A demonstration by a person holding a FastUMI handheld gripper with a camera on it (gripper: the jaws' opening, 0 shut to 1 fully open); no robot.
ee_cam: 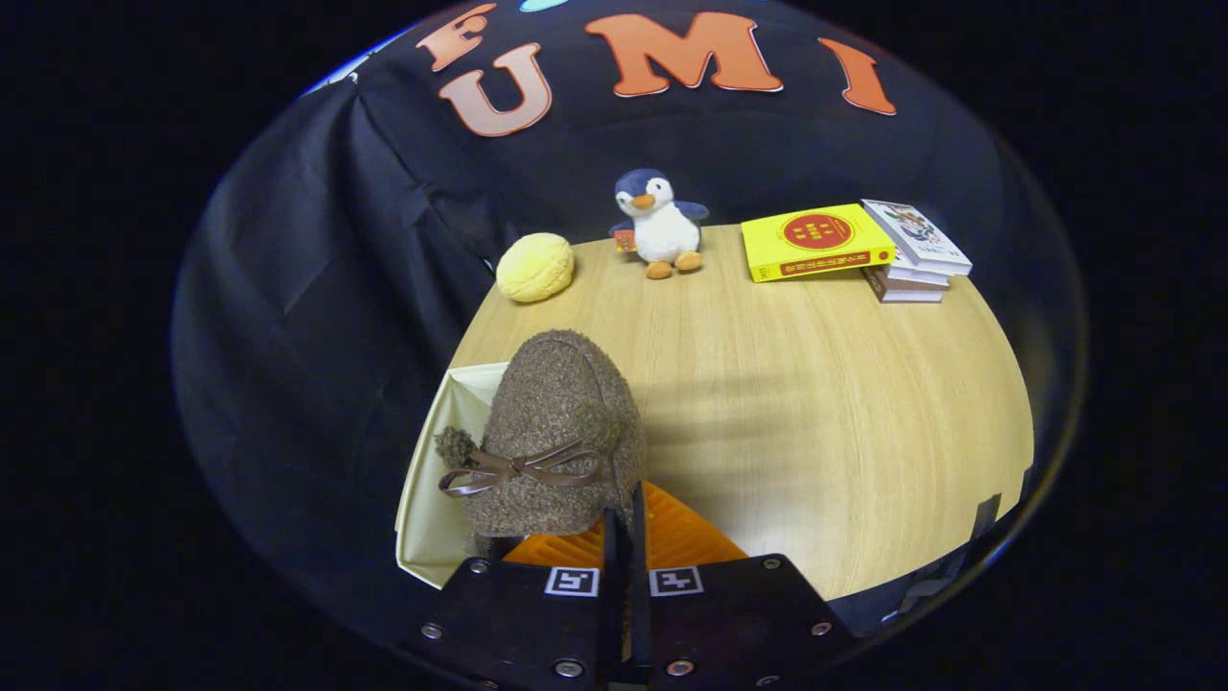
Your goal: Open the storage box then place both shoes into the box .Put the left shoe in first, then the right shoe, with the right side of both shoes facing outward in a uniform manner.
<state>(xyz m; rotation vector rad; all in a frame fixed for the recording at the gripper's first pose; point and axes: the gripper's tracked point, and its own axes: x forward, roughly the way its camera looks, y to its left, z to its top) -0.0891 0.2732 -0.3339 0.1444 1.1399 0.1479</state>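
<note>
Tongs (625,537) pressed nearly together, pinching the brown shoe's (556,432) back edge, toe aimed far, so as to carry it. Held over the cream storage box (432,499) at near left, likely for lowering inside. Far off: plush penguin (660,223), books (863,248).

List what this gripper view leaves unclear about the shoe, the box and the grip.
- Brown shoe: its heel end is hidden behind the gripper, so the grip itself can't be judged.
- Cream storage box: the shoe covers its inside; a second shoe there can't be made out.
- Books: cover print too small.
</note>
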